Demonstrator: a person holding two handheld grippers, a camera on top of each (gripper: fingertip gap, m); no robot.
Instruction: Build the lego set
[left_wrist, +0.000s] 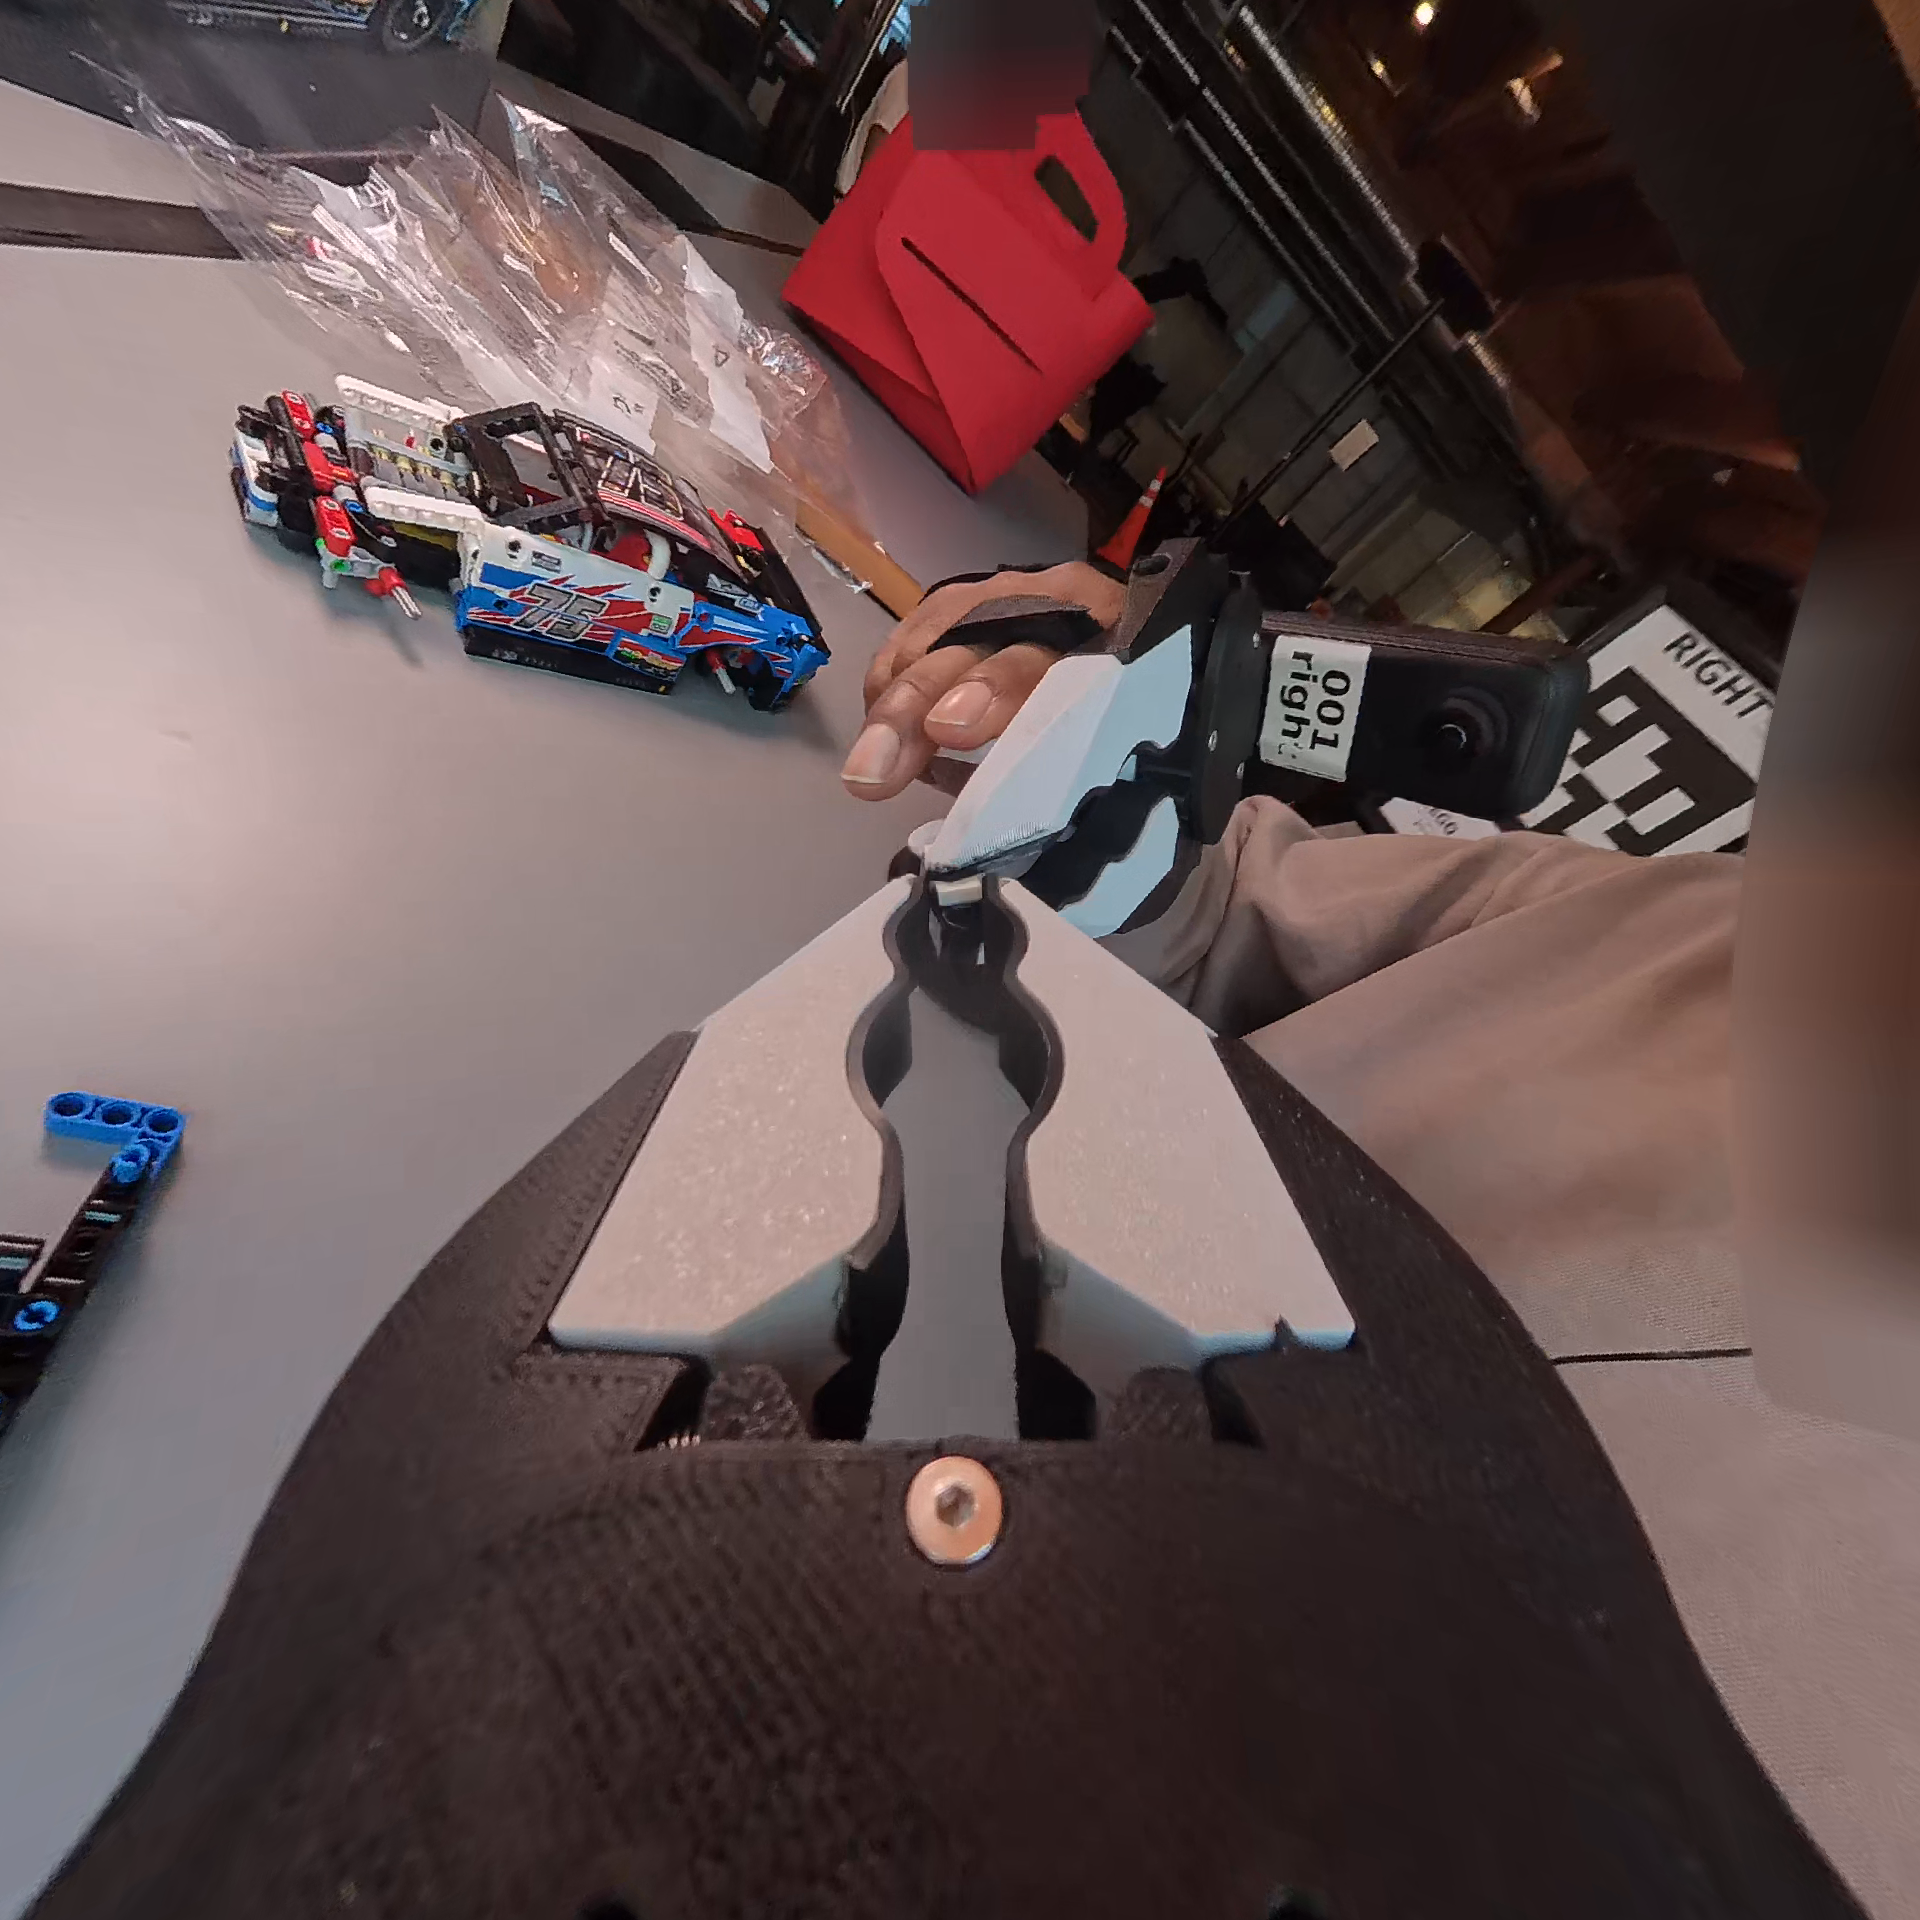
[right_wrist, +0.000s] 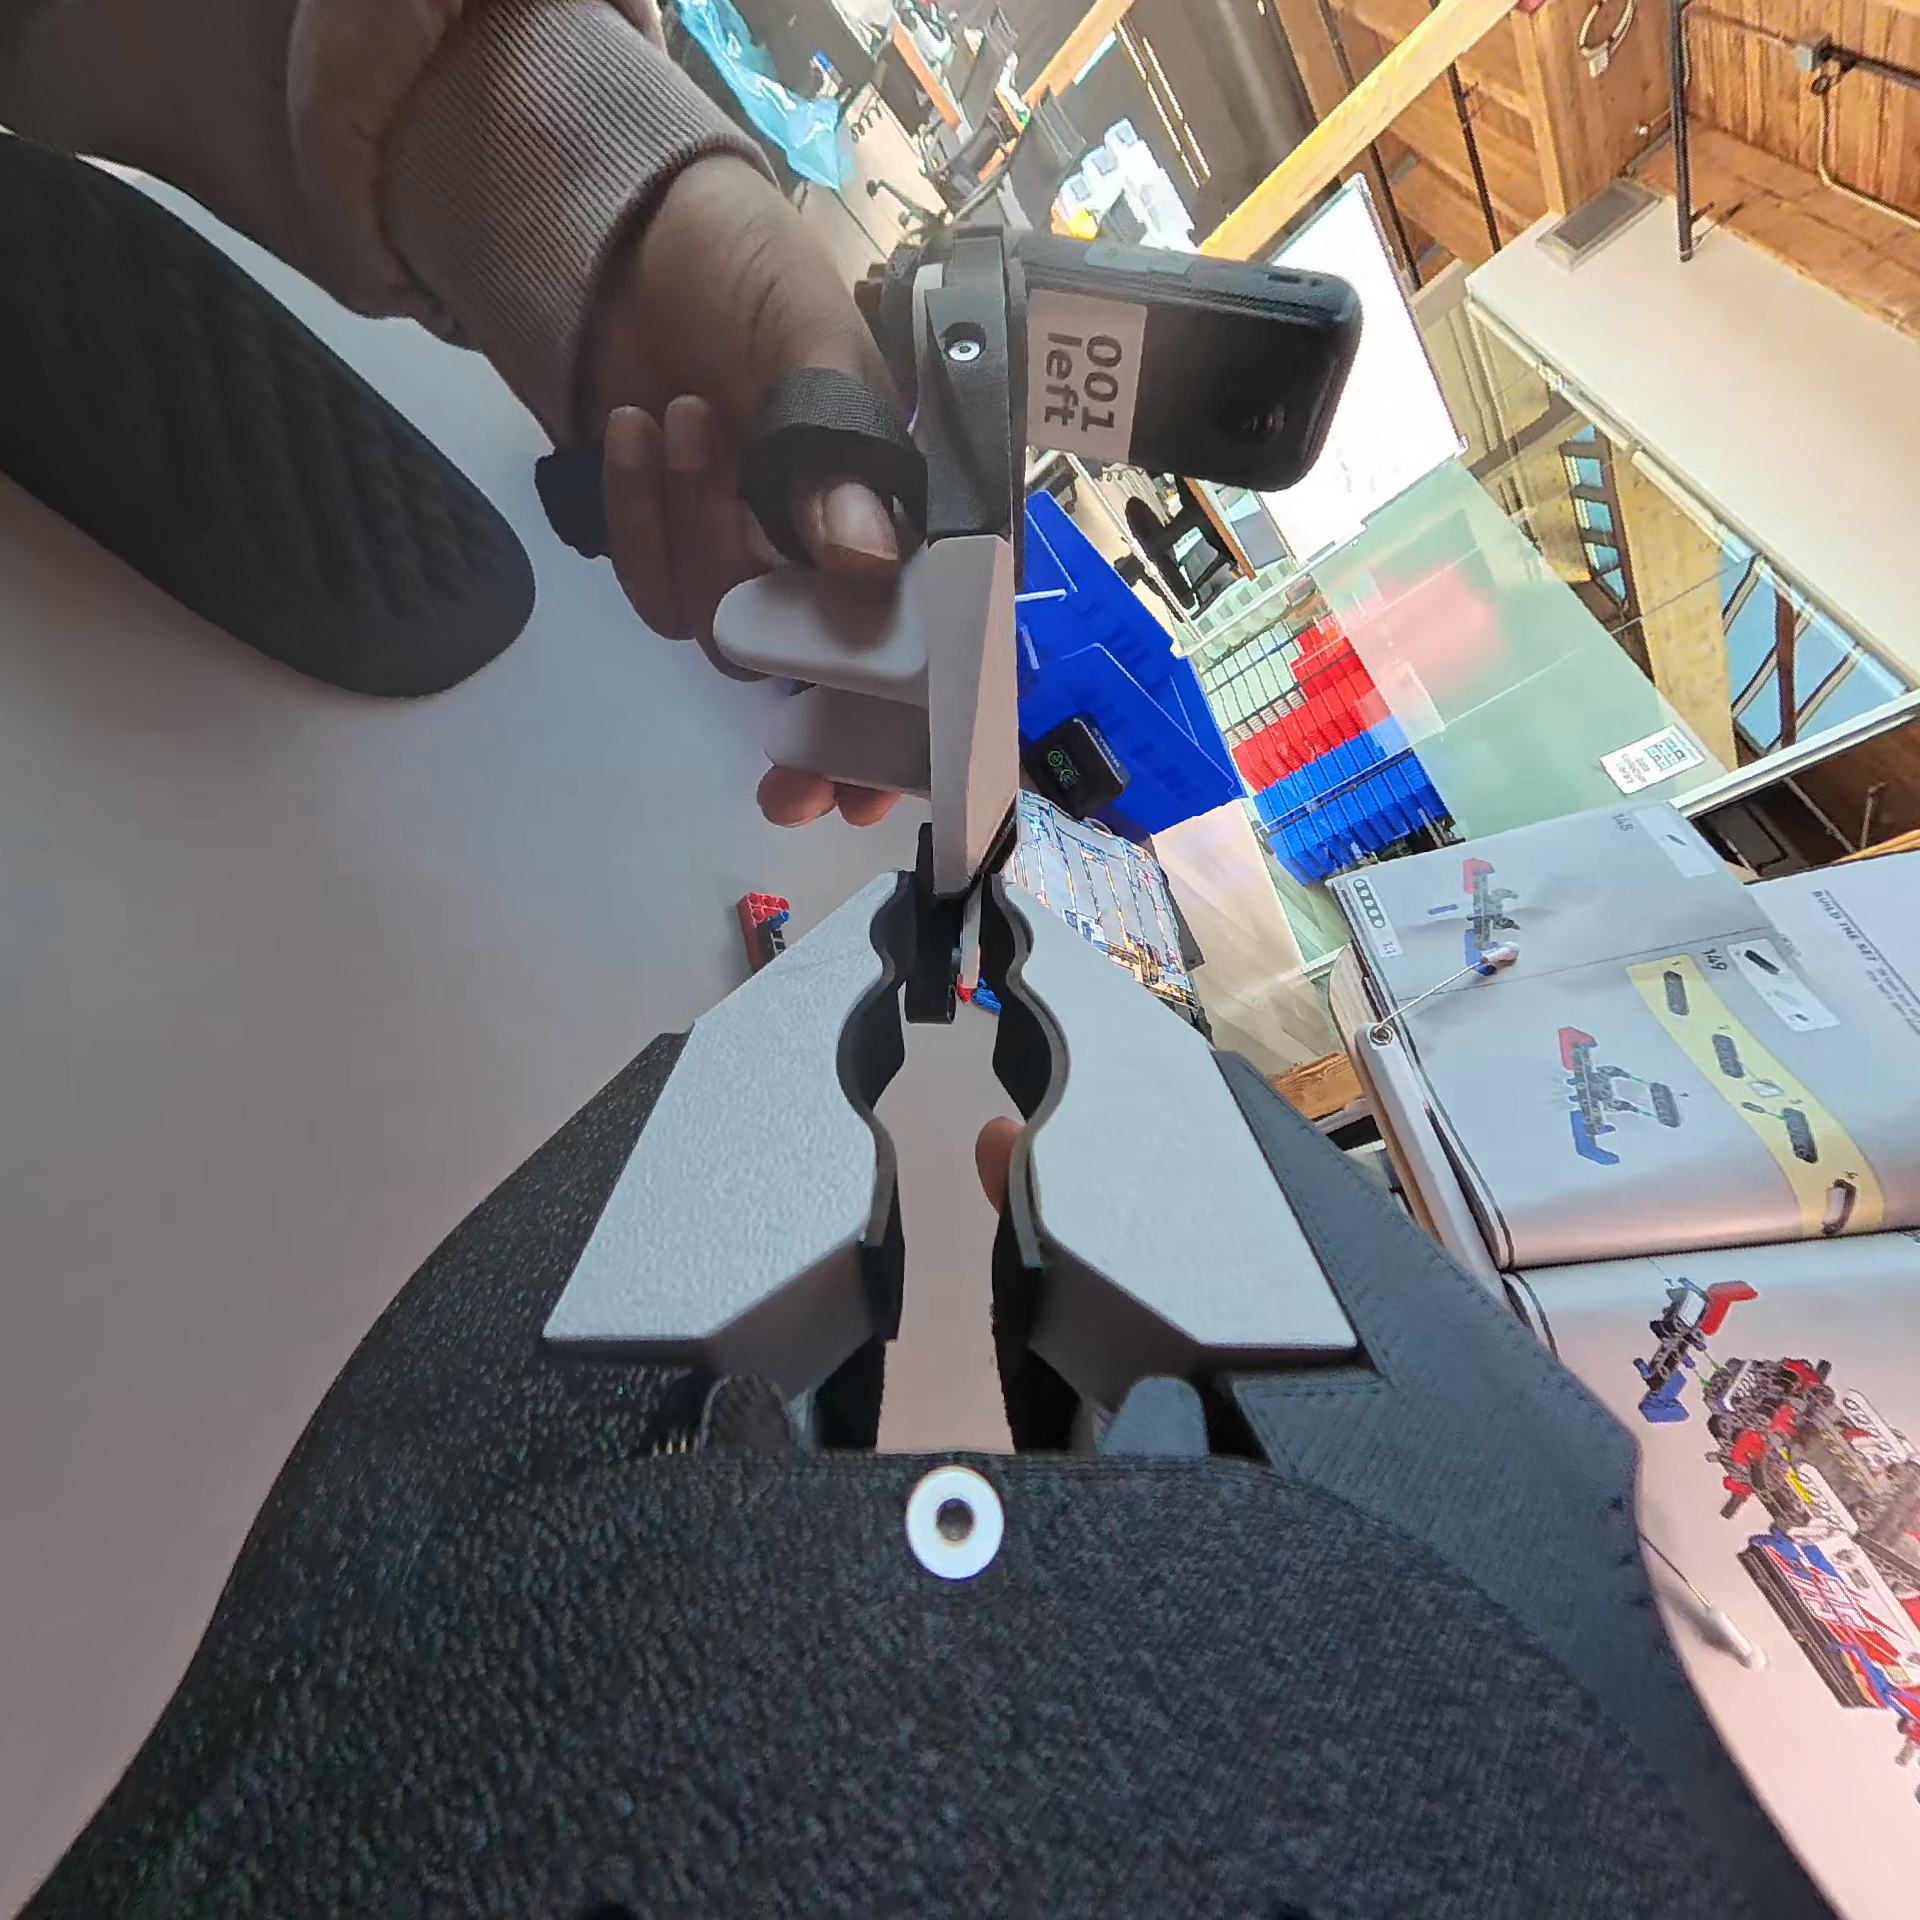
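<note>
Left claw (left_wrist: 954, 899) pinches small white piece (left_wrist: 954, 891); right claw (right_wrist: 951, 935) pinches black piece (right_wrist: 928, 971) at 12 o'clock. We push crooked, pieces pop out, fall on worktop (left_wrist: 416, 883).

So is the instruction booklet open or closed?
Open: the instruction booklet lies spread flat beside the right hand-held gripper, printed pages showing.

In the left wrist view, the left gripper (left_wrist: 951, 904) meets the right gripper (left_wrist: 961, 847) tip to tip above the counter (left_wrist: 416, 883), with a small lego piece (left_wrist: 954, 891) between the tips. The partly built lego car (left_wrist: 520, 551) sits on the counter far to the left, with empty plastic bags (left_wrist: 499, 260) behind it and a few loose beams (left_wrist: 94, 1174) at the left edge. In the right wrist view, the open instruction booklet (right_wrist: 1621, 1049) lies to the right of the meeting grippers.
</note>
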